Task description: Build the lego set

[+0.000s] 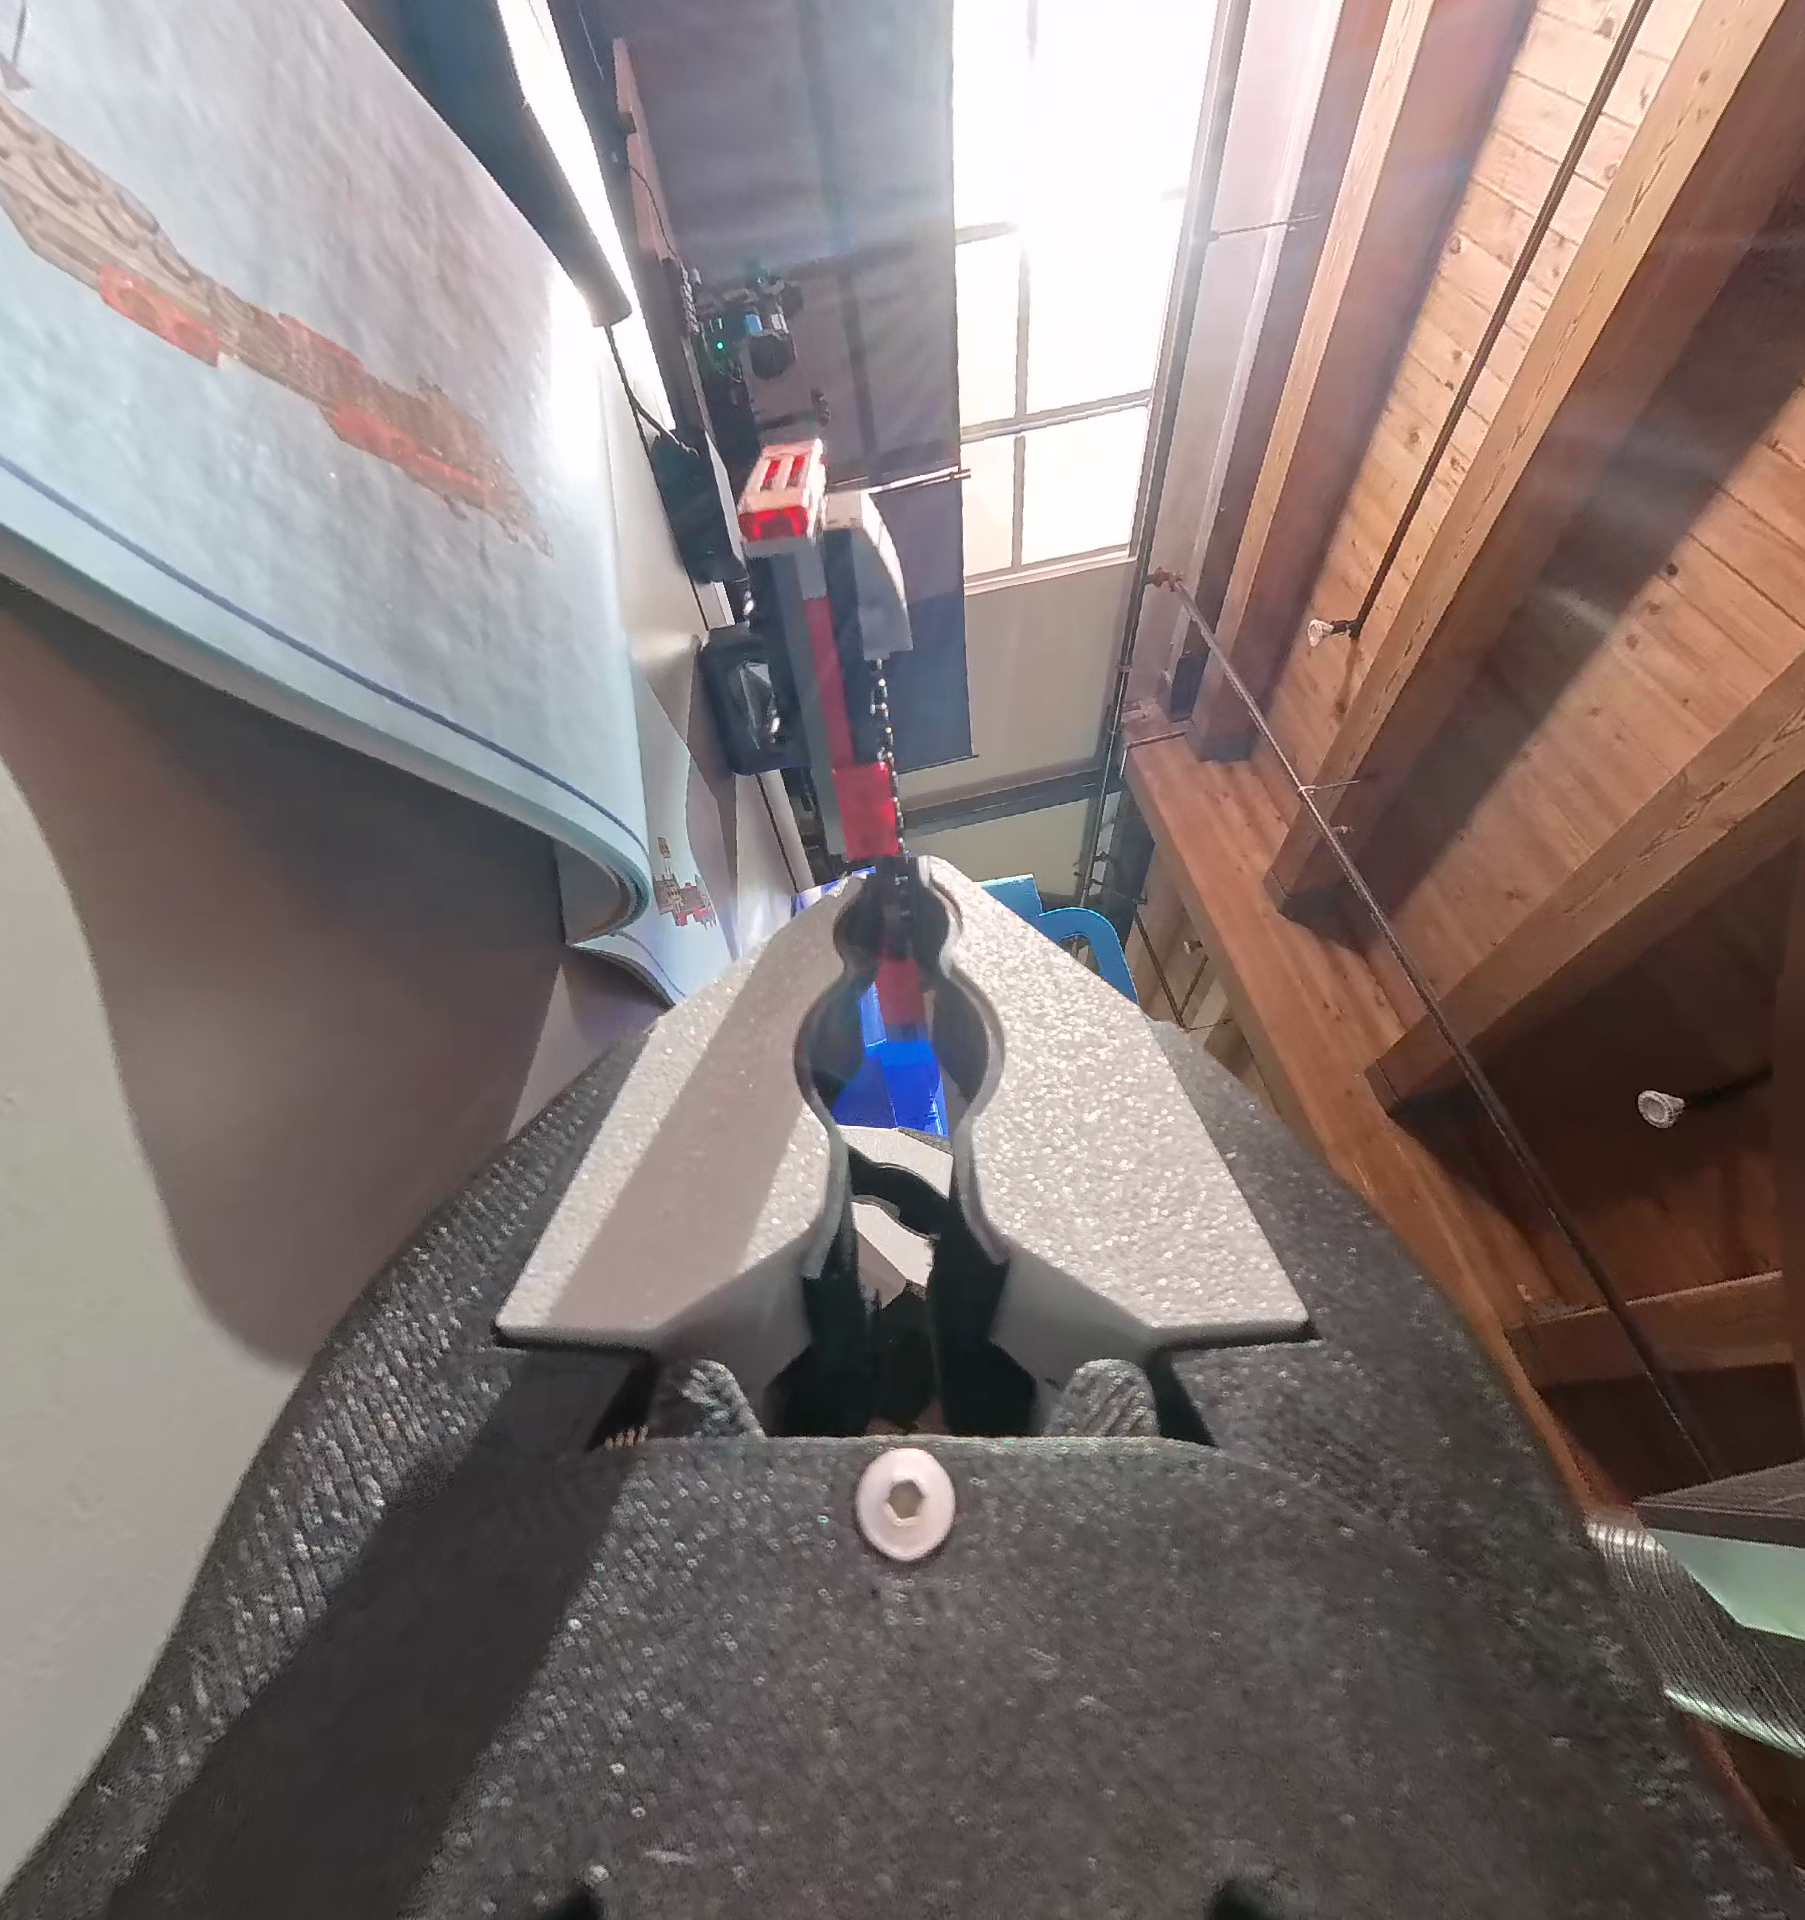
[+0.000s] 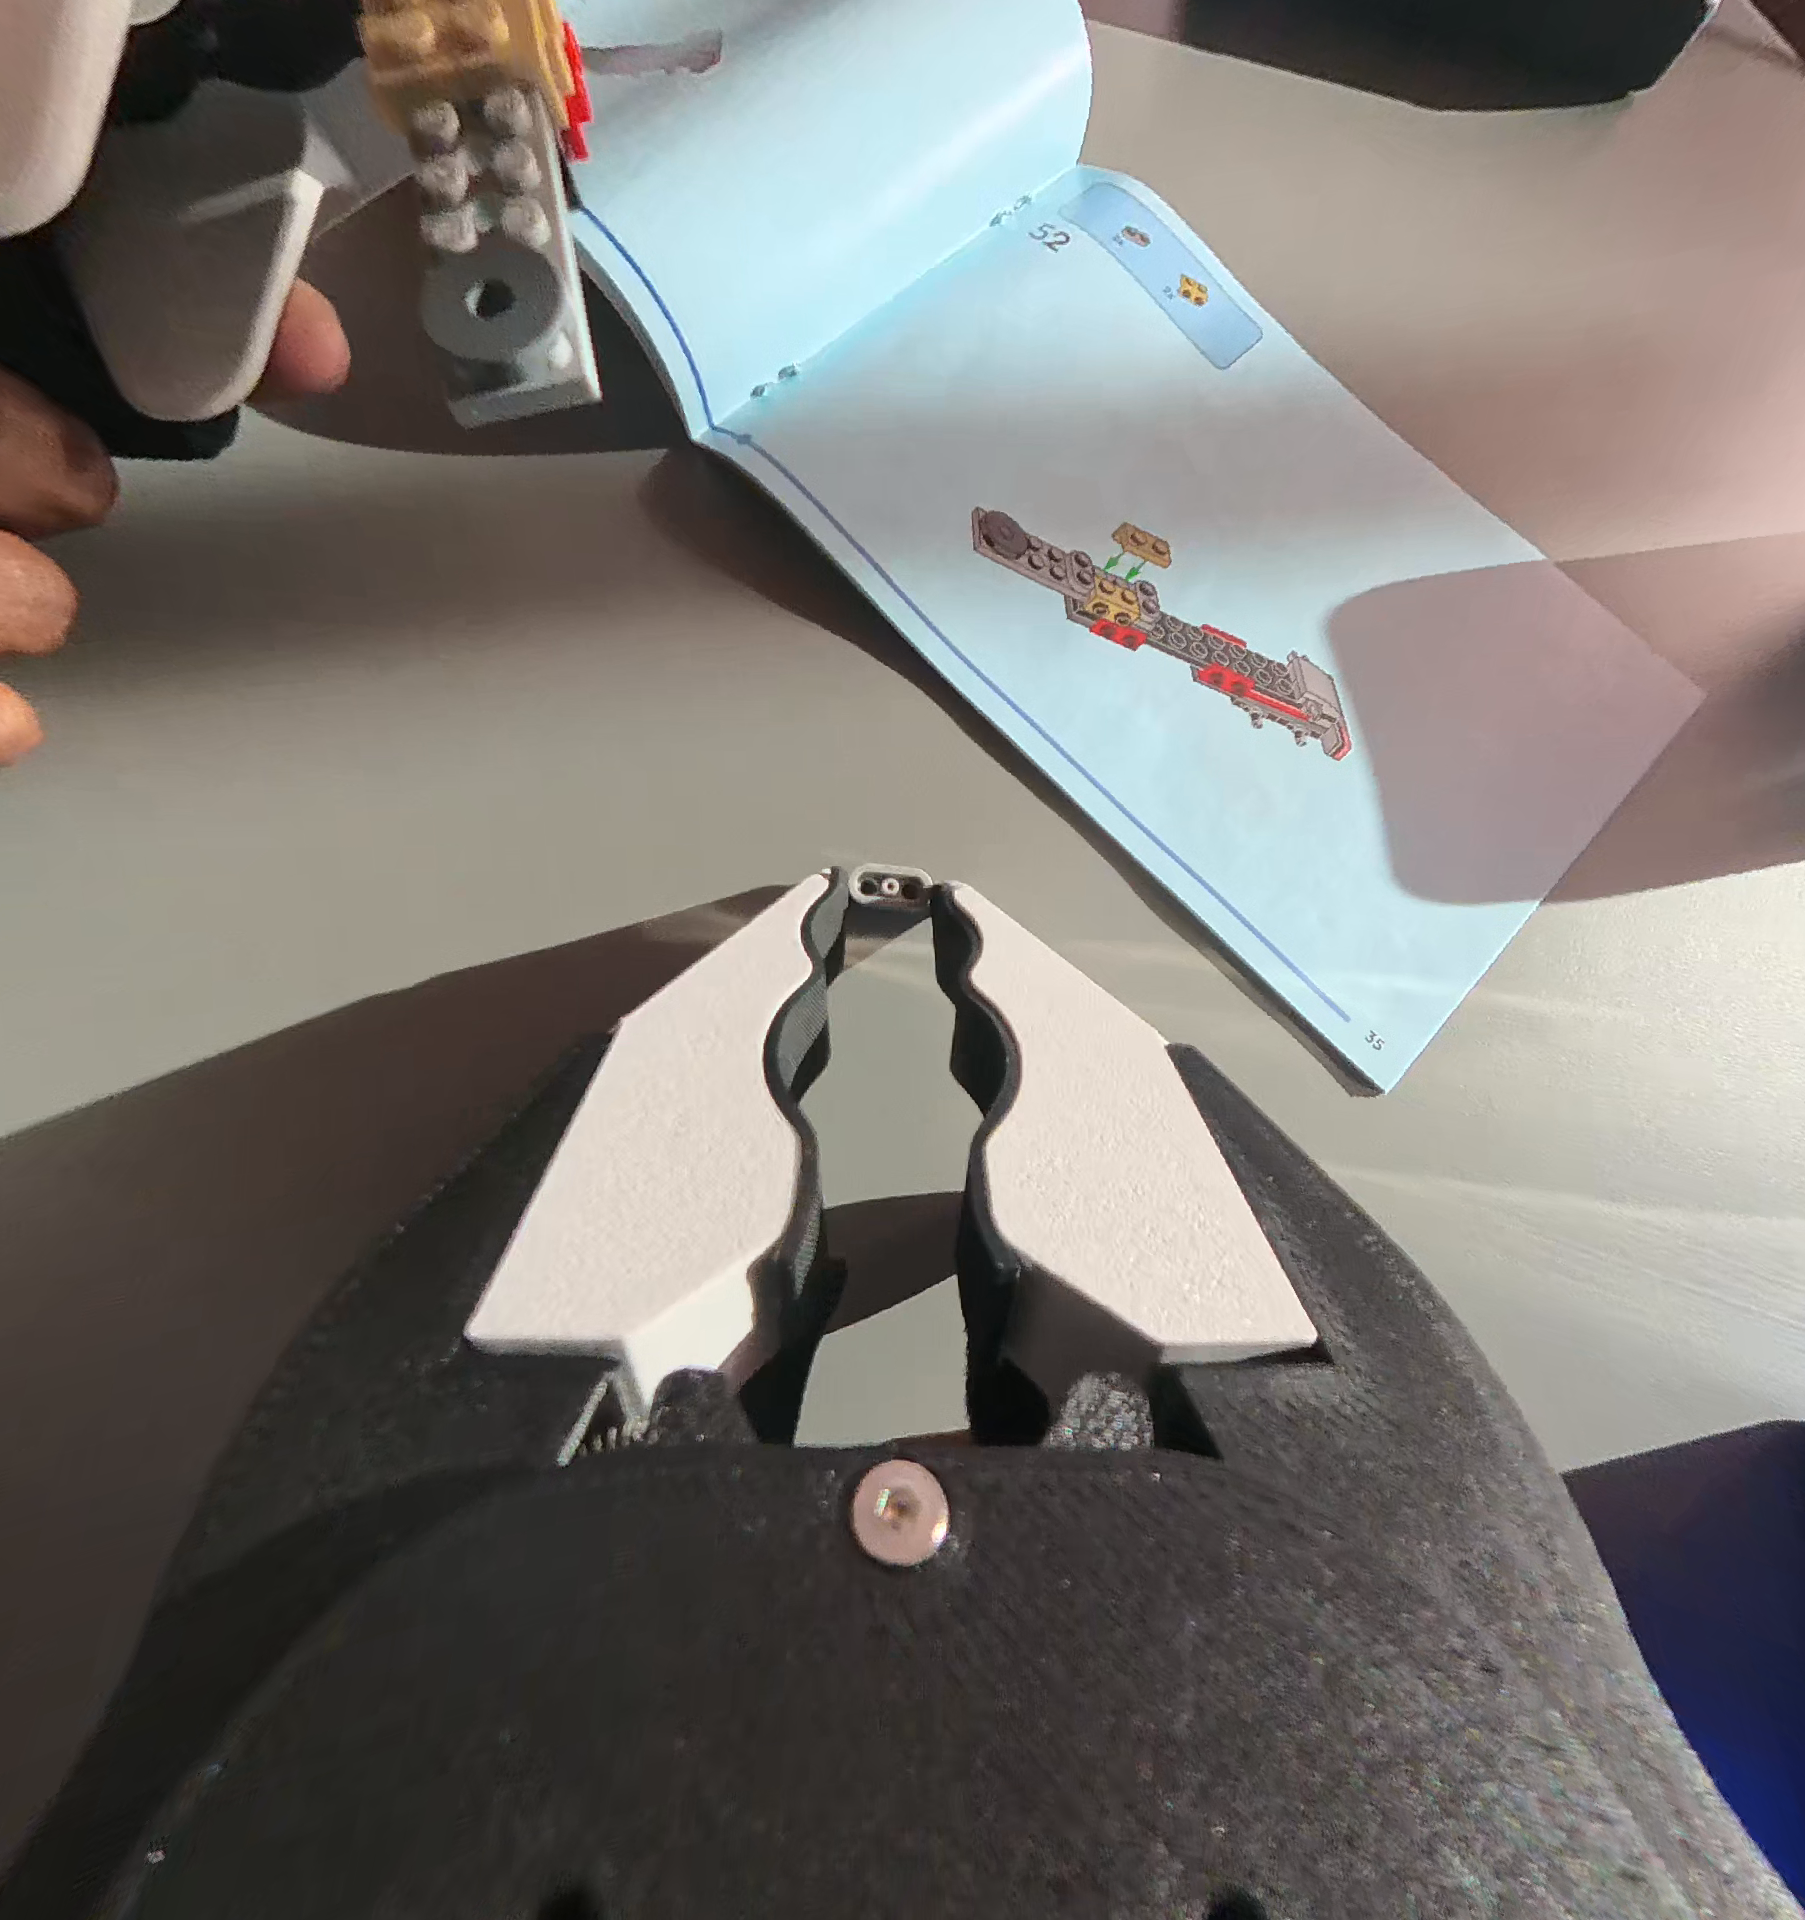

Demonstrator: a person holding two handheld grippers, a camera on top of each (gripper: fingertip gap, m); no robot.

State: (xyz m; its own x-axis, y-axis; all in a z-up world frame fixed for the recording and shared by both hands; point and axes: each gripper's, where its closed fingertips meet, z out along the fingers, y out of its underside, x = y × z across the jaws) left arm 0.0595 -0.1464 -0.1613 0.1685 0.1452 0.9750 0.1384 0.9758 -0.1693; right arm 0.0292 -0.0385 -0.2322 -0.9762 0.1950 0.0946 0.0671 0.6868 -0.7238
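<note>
My left gripper (image 1: pixel 903 883) is clamped on the near end of the long grey-and-red lego assembly (image 1: pixel 836 665), holding it up off the table and tilted toward the ceiling, while my right gripper (image 2: pixel 885 891) pinches a small light-grey lego piece (image 2: pixel 885 886) at its very tips, low over the tabletop. From the right wrist view the same assembly (image 2: pixel 498 239) shows at upper left with its grey studs and a tan brick (image 2: pixel 441 42) on top, well apart from the small piece; the person's hand (image 2: pixel 4 540) wraps the left tool beside it.

The risks, as I judge them: the small piece is caught only by its edges, so any squeeze or knock on the way across could twist it or pop it out. The assembly is long and held at one end alone, so pressing a piece onto its far studs could lever it round in the jaws, or snap a joint. The left view is aimed away from the table, so I would be lining up studs from one camera only.

The instruction booklet (image 2: pixel 1137 582) lies open on the grey table (image 2: pixel 358 935), its pale blue page showing the build step; its near page (image 1: pixel 254 364) fills the left wrist view's upper left. Beyond are timber ceiling beams (image 1: pixel 1500 520), a bright window (image 1: pixel 1064 312) and a blue bin (image 1: pixel 898 1081) seen between the fingers.
</note>
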